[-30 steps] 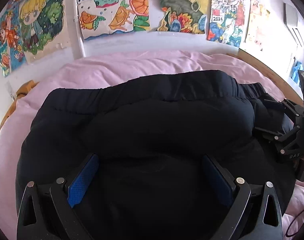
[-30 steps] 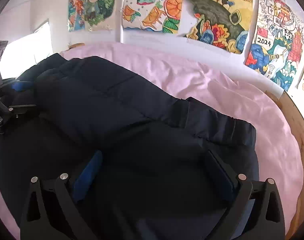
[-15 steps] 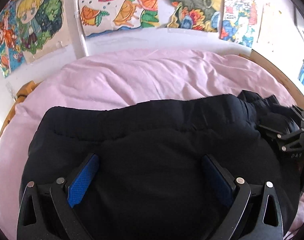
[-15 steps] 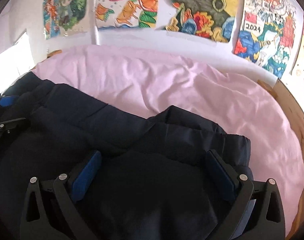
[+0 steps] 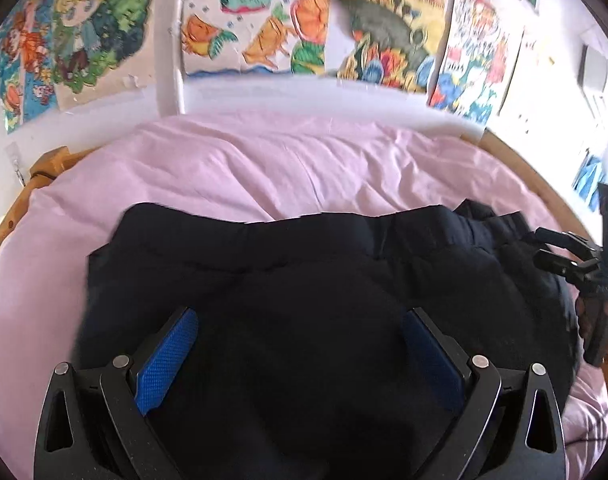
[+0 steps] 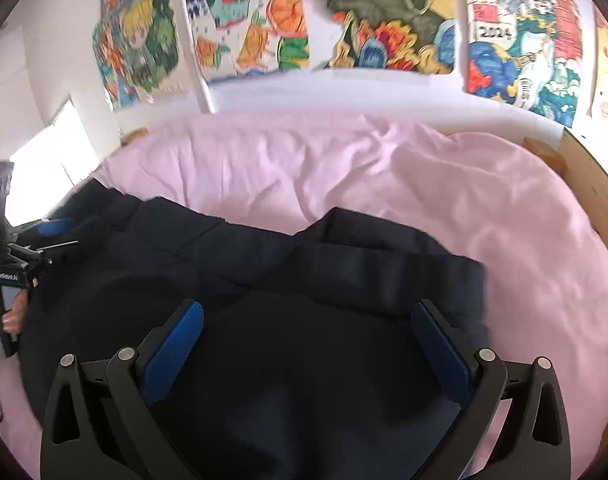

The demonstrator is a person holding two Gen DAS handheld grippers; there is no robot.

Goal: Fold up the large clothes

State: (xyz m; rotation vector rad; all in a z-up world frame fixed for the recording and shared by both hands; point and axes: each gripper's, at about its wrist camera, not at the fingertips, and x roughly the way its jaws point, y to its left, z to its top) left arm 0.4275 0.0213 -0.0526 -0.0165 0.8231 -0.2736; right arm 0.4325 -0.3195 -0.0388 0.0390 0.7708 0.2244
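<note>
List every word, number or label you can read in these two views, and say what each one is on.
"2024": on the blue and red poster on the wall, right wrist view.
Small white lettering on the left gripper's body, right wrist view: too blurred to read.
The same poster in the left wrist view: its number is too blurred to read.
The other drawings show no text I can read.

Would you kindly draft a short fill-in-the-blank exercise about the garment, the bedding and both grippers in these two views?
1. The dark jacket lies on a bedsheet coloured ____.
2. The left gripper has its jaws ____, with the jacket lying between them.
3. The pads of the right gripper are coloured ____.
4. The posters hang on the ____ behind the bed.

Missing words: pink; open; blue; wall
</note>
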